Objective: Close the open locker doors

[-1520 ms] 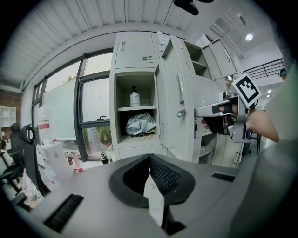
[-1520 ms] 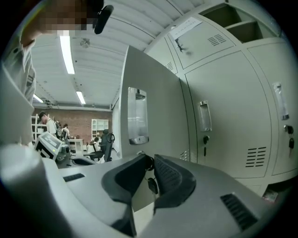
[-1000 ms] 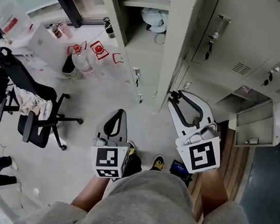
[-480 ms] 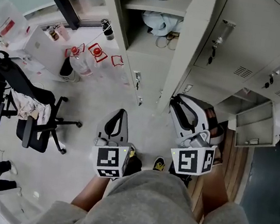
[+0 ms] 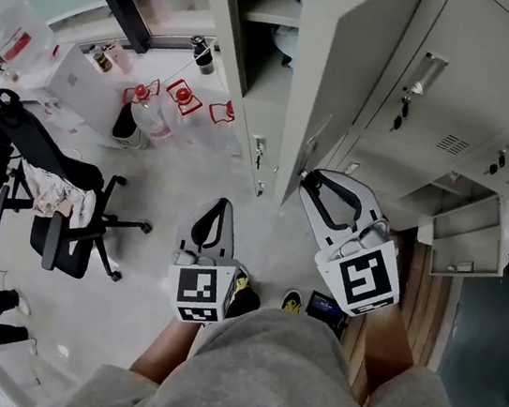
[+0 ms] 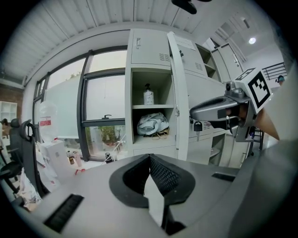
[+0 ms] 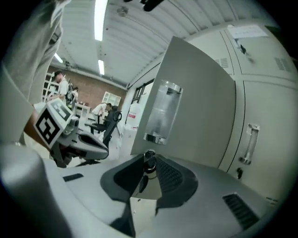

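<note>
The tall locker's beige door stands half swung, and part of its shelves still shows. On those shelves the left gripper view shows a bottle and a cloth bundle. My right gripper is at the door's edge. Its jaws have just been closing and are shut on the key in the door's lock, below a clear holder. My left gripper hangs shut and empty over the floor, left of the door. A low locker's small door stands open at the right.
An office chair stands at the left. Water bottles with red caps sit by the window wall. Closed lockers with hanging keys fill the right. Wooden flooring runs under the low open door. People are far off in the right gripper view.
The tall door has swung left across the compartment and hides more of the shelves. My right gripper has gone left with its edge. The left gripper has hardly shifted.
</note>
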`<state>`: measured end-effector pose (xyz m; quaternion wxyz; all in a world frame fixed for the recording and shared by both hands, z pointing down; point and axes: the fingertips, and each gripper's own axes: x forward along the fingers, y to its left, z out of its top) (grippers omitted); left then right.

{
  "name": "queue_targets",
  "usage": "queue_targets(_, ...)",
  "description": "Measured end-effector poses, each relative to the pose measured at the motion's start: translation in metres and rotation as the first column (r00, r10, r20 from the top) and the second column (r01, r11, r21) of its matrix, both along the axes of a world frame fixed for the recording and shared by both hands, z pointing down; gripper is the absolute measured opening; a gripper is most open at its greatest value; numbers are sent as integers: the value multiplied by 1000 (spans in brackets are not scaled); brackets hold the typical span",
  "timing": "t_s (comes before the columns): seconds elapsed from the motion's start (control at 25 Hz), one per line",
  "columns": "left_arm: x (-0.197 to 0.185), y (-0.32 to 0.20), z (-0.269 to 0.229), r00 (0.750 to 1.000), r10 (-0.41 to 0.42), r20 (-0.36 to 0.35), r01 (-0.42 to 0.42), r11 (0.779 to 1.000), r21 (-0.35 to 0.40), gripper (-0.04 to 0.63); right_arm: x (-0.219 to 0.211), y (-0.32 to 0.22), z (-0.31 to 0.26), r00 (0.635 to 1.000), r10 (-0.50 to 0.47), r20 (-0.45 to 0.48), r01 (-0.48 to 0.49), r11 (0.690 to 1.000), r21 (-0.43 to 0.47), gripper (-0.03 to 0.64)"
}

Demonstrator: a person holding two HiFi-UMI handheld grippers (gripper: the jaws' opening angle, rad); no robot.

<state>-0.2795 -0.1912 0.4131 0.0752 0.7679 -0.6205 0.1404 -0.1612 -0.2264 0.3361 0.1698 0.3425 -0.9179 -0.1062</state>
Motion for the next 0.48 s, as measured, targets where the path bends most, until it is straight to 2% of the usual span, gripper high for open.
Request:
queue_targets(0.2,-21,-8,0,1000,-21,-5,21,1000,11,11,-21,-17,4,989,32,145,-11,990,-140,91)
queue_targets(0.4,-46,-15,0,999,-38,-12,38,999,15,11,-40,-37,0,968,103,227,-58,979,-195,86)
queue_targets(0.48,-56,-19,0,999,-42,-15,42,999,15,11,-48,-45,2,956,127,264,-59,966,-252,86)
